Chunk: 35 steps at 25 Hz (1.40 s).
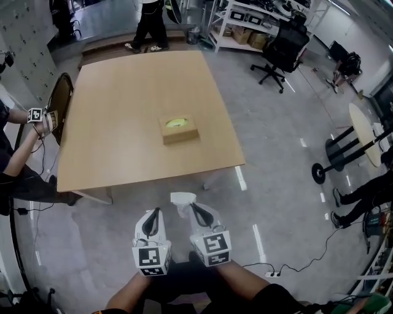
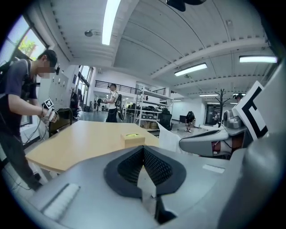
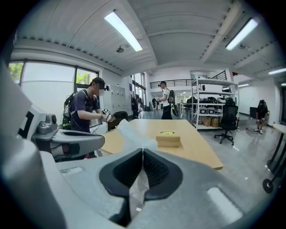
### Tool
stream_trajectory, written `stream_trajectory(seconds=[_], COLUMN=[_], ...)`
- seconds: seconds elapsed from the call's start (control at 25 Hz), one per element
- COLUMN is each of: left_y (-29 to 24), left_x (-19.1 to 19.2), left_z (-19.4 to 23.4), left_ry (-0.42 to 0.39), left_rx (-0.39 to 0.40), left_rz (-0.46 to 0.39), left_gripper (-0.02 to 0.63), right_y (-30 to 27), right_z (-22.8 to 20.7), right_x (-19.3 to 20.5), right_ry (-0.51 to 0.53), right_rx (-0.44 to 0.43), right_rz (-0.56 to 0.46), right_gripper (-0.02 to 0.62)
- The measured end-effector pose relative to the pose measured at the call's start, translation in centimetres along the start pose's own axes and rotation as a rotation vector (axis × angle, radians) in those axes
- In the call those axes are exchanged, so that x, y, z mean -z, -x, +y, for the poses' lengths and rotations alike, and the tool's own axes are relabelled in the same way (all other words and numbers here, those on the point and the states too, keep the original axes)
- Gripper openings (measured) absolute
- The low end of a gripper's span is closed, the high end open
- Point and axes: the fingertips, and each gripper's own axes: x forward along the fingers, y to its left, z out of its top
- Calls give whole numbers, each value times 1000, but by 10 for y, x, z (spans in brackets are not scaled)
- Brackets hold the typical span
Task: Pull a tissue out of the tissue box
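One person (image 1: pixel 11 160) stands at the far left edge of the head view, holding a device with a marker cube. A dark chair (image 1: pixel 59 98) is just beside them, against the table's left side. Table (image 1: pixel 116 135): pale wood, matte top, set on grey polished floor (image 1: pixel 276 184) with white dashes. A second person (image 1: pixel 150 24) walks past its far end, at the frame's top. The tissue box (image 1: pixel 179 130), tan with a yellow-green patch on top, sits right of the tabletop's centre, well apart from both claws. Low centre, off the table and over the floor, is the left gripper (image 1: pixel 155 212); its own view shows the pads meeting at the tips, with nothing I can identify between them. Just right of it, the white tissue (image 1: pixel 183 202) stands crumpled and clear of the box. The right gripper (image 1: pixel 195 208) is clamped on the tissue's lower part, and the sheet rises above the closed pads in that gripper's view. Upper right: metal shelving (image 1: pixel 245 18) and a black office chair (image 1: pixel 282 46). Right edge: a round white table (image 1: pixel 363 132) on a black stand. Lower right: a black cable (image 1: pixel 307 260) trails across the floor.
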Motion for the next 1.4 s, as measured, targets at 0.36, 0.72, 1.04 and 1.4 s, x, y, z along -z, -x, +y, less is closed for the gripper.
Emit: stream_trajectory(seconds=[0.36, 0.72, 1.04, 1.4], left_y=[66, 105, 125, 152], left_x=[17, 18, 10, 19], left_z=[-64, -84, -94, -75], left_ry=[-28, -73, -72, -29], left_rx=[-109, -144, -106, -62], left_rz=[1, 2, -23, -38], left_gripper=[18, 18, 18, 18], right_y=[82, 128, 152, 168], right_z=[3, 15, 31, 65], right_x=[22, 29, 33, 44], right_ry=[-10, -16, -12, 15], right_rx=[-120, -153, -135, -79], right_rz=[-54, -77, -84, -74], right_gripper=[0, 0, -2, -6])
